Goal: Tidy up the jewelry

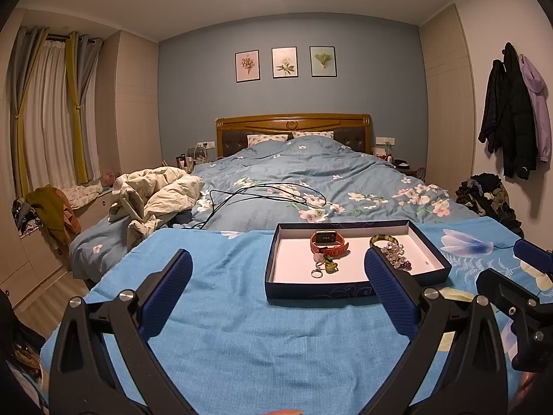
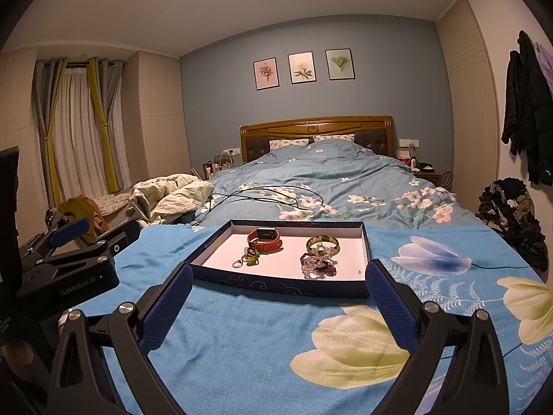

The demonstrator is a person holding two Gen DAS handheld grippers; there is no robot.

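A dark blue box lid tray (image 1: 318, 292) (image 2: 276, 285) with a white floor lies on the blue floral cloth. Inside it rest a red-strapped watch (image 1: 329, 242) (image 2: 264, 239), a small green keyring charm (image 1: 326, 267) (image 2: 249, 257), a gold bangle (image 1: 384, 241) (image 2: 323, 243) and a clump of purple bead bracelets (image 1: 397, 257) (image 2: 316, 263). My left gripper (image 1: 278, 278) hovers open just short of the tray's near left corner. My right gripper (image 2: 279, 290) is open in front of the tray's near wall. Neither holds anything.
The blue cloth (image 1: 224, 328) covers the foot of a bed (image 2: 328, 180) with a floral duvet and a black cable (image 1: 269, 193). A cream heap of bedding (image 1: 159, 193) lies at the left. Clothes pile up at the right wall (image 2: 511, 207).
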